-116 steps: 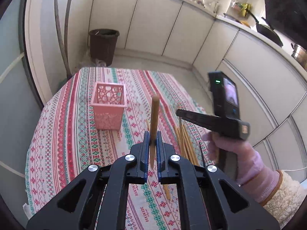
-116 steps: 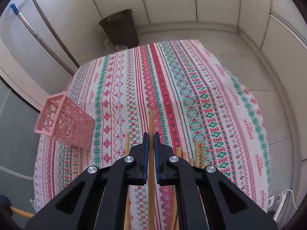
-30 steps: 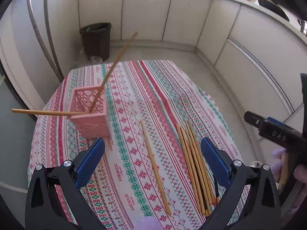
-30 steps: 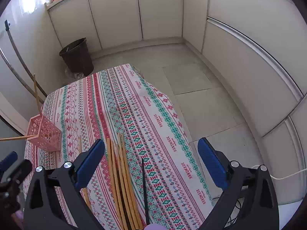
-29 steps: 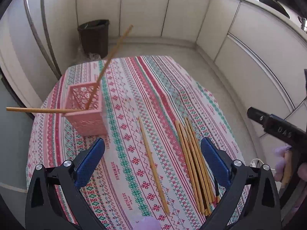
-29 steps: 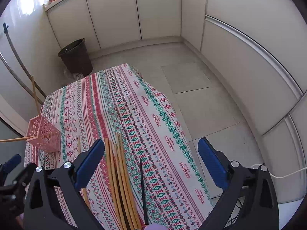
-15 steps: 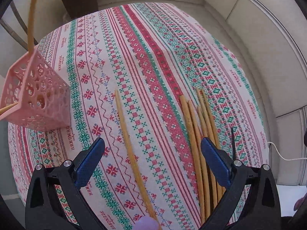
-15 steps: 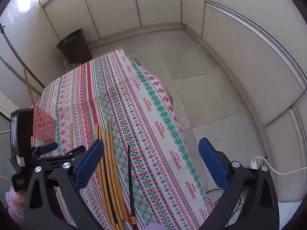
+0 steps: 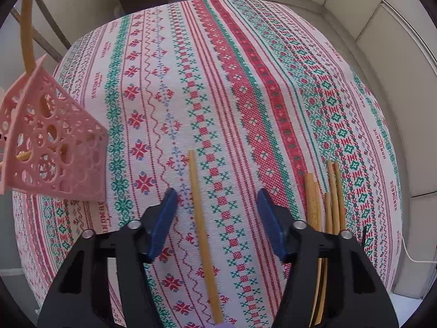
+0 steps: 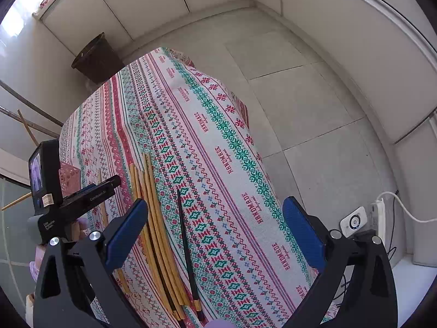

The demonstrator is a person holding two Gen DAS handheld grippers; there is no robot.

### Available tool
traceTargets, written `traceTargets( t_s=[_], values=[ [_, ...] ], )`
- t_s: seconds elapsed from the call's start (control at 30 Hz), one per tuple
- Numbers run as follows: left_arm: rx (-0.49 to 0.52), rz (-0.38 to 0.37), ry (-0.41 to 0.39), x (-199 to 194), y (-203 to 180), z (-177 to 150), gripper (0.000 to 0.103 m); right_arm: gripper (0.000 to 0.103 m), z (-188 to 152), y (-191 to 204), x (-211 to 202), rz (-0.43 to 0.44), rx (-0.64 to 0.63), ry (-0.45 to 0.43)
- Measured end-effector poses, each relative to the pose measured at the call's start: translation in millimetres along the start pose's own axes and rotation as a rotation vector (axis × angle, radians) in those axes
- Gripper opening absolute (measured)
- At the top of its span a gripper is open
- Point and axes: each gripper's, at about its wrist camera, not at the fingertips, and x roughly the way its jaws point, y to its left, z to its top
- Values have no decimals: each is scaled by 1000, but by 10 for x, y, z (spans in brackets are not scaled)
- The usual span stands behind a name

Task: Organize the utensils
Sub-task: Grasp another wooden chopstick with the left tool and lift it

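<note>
In the left wrist view my left gripper (image 9: pixel 217 205) points down at the patterned tablecloth (image 9: pixel 245 95). Its jaws are closing around a single wooden chopstick (image 9: pixel 202 232) that lies flat between them; the blue pads (image 9: pixel 166 213) stand apart from it on both sides. A pink lattice basket (image 9: pixel 54 150) at the left holds two chopsticks (image 9: pixel 27 27). A bundle of wooden chopsticks (image 9: pixel 331 196) lies to the right. My right gripper (image 10: pixel 215 229) hangs open above that bundle (image 10: pixel 155 218) and a black chopstick (image 10: pixel 185 237), with nothing between its fingers.
A dark waste bin (image 10: pixel 95 57) stands on the floor beyond the table's far end. The cloth drops off at the table's right edge (image 10: pixel 245 136) to a tiled floor. A power strip and a small white device (image 10: pixel 355 221) lie there. Metal poles lean at the left.
My left gripper has sunk toward the cloth over the single chopstick and its jaws have narrowed from wide open. The right gripper has dropped slightly and tilted down toward the bundle.
</note>
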Motion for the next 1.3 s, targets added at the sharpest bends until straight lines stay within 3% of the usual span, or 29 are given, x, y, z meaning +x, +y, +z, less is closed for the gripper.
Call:
traceTargets(
  t_s=[0.13, 0.37, 0.5, 0.6, 0.67, 0.83, 0.9, 1.0, 1.03, 1.17, 1.3],
  values=[
    [22, 9, -16, -68, 151, -8, 7, 96, 1, 33, 113, -11, -6, 32],
    [73, -38, -28, -210, 232, -312, 5, 96, 1, 90, 393, -8, 12, 95],
    [84, -70, -61, -496, 282, -554, 5, 93, -28, 170, 556, -2, 23, 124],
    [105, -82, -124, -811, 308, -708, 5, 78, -36, 252, 682, -24, 12, 128],
    [122, -91, -169, -1042, 332, -802, 5, 61, -47, 303, 789, -45, 0, 137],
    [155, -99, -237, -1419, 292, -946, 5, 48, -124, 505, 895, -98, -58, 114],
    [163, -93, -260, -1509, 294, -999, 5, 41, -189, 604, 898, -156, -113, 81],
    [167, -89, -293, -1562, 285, -1037, 5, 19, -299, 722, 890, -190, -187, 22],
    [165, -94, -309, -1615, 301, -1058, 5, 5, -318, 737, 879, -178, -189, 16],
    [172, -132, -389, -1854, 392, -1129, 5, 4, -303, 621, 681, -96, -117, -45],
    [166, -171, -449, -2063, 496, -1189, 5, 4, -215, 570, 189, -31, -75, -154]
  ],
)
